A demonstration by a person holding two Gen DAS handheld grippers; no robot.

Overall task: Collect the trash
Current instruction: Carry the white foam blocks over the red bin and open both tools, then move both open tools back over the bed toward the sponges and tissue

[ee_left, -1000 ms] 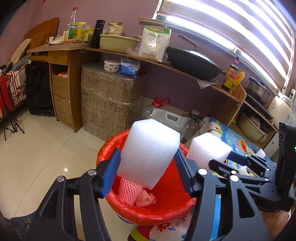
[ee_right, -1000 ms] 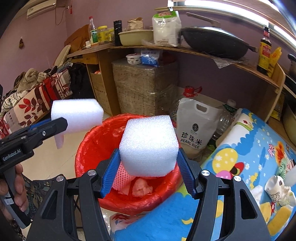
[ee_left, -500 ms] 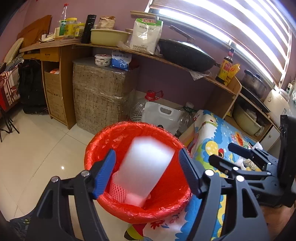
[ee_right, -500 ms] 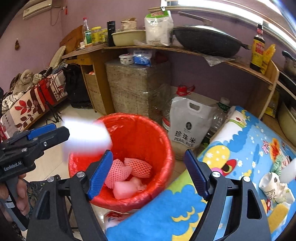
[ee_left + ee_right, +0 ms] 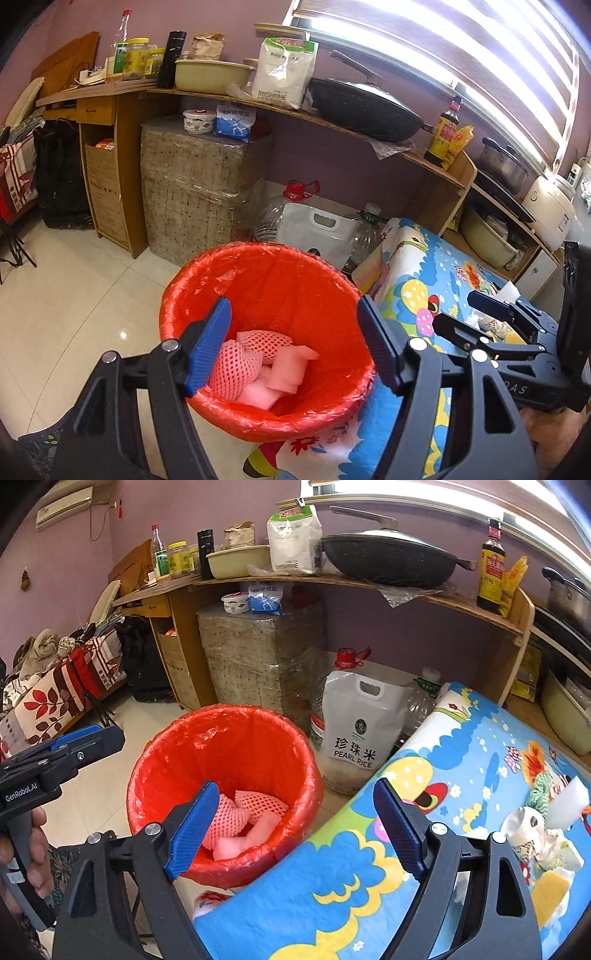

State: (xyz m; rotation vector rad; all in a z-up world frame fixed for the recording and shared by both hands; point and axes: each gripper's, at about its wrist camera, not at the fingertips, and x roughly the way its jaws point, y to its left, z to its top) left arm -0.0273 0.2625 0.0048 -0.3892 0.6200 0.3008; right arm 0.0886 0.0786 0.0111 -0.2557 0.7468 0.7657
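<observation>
A bin lined with a red bag (image 5: 258, 253) (image 5: 221, 716) stands on the floor beside the table with the blue cartoon cloth (image 5: 369, 886). Inside lie pink foam nets (image 5: 240, 358) (image 5: 258, 805) and foam blocks (image 5: 291, 363) (image 5: 236, 845). My left gripper (image 5: 293, 332) hangs open over the bin, nothing between its pads. My right gripper (image 5: 295, 812) hovers at the bin's table-side edge; its jaws are opening and hold nothing. On the cloth at the right lie a crumpled paper cup (image 5: 524, 830), a white foam block (image 5: 569, 801) and a yellow sponge (image 5: 554, 886).
A white rice bag (image 5: 358, 731) and clear bottles (image 5: 421, 705) stand behind the bin. A wrapped box (image 5: 255, 657) sits under the wooden shelf (image 5: 406, 587) with a pan. Tiled floor (image 5: 74, 295) lies to the left. A hand (image 5: 37, 853) grips the left tool.
Both grippers let go of their white foam blocks, which fell into the red bin. Both pairs of jaws spread wider, and both views shifted slightly over the bin.
</observation>
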